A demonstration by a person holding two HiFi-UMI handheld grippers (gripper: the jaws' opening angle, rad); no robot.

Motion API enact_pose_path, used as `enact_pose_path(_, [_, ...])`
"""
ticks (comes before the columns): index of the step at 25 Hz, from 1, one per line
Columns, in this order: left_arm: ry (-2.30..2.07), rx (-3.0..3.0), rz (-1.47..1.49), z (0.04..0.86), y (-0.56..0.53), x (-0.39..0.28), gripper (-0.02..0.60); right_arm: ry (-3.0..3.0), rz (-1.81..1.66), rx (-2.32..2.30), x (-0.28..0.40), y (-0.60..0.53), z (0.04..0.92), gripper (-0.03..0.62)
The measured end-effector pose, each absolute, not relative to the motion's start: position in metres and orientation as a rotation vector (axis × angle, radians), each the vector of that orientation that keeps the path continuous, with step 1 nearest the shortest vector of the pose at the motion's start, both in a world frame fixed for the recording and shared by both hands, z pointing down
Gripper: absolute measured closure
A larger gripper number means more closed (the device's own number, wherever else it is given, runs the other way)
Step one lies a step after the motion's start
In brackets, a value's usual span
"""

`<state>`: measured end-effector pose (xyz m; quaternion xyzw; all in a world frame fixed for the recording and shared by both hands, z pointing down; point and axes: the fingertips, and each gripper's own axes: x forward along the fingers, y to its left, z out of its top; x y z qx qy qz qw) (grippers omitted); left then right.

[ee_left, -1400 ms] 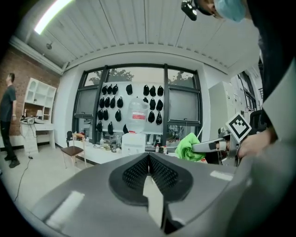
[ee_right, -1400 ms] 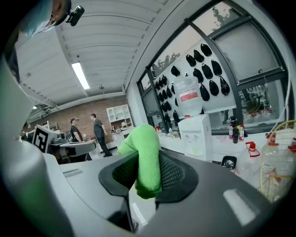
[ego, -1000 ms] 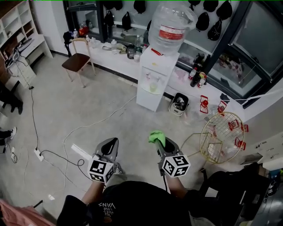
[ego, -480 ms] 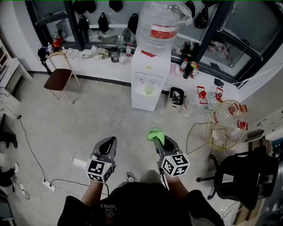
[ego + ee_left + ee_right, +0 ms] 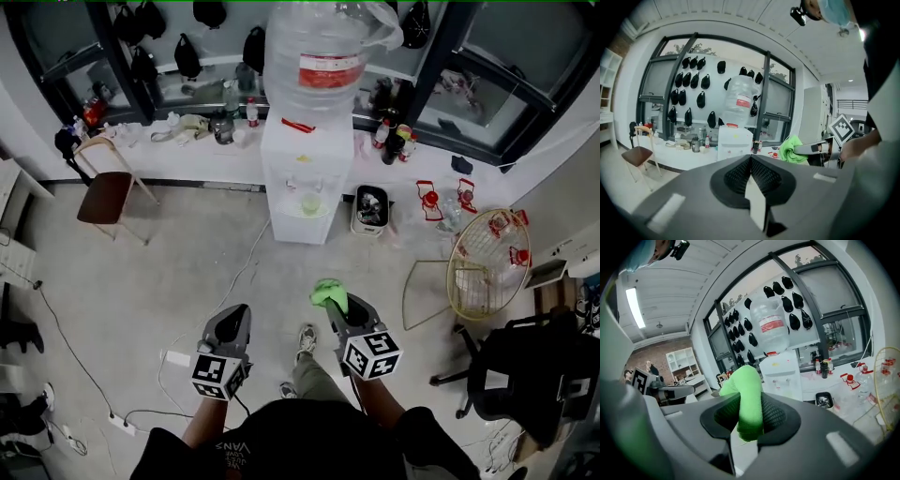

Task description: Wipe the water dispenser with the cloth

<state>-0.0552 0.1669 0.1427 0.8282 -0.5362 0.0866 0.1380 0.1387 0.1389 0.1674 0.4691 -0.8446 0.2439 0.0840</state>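
bright, even daylight | soft shadows | fisheye edges dark | foreground blurred

Cropped and unclear

Far ahead of the fingers (image 5: 780, 414), the bottle (image 5: 317, 56) atop the water dispenser (image 5: 302, 178) runs off the head view's top edge. The cloth's (image 5: 749, 394) lower end is buried between them. Items on the bench (image 5: 169, 155) are too small to name.

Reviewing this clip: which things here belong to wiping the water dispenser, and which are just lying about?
Part of the job:
water dispenser
green cloth, clamped in the right gripper
left gripper, shut on nothing

Just lying about:
wooden chair
wire basket
black office chair
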Motion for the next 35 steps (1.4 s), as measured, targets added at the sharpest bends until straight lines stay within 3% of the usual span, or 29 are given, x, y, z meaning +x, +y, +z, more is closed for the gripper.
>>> enact_pose_path(15, [-1.419,2.414,0.391,0.174,-0.008,-0.048,0.578,-2.451,0.836,1.313,0.103,0.0,0.233,0.485])
enact_pose_path(24, [-1.228,2.451,0.484,0.27,-0.092,-0.091,0.578,-2.341,0.943,1.519,0.057,-0.047,0.302,0.485])
enact_pose_path(35, [-1.287,2.43,0.428,0.393,-0.131,-0.123,0.578,-2.309,0.846,1.441,0.018,-0.103,0.465,0.485])
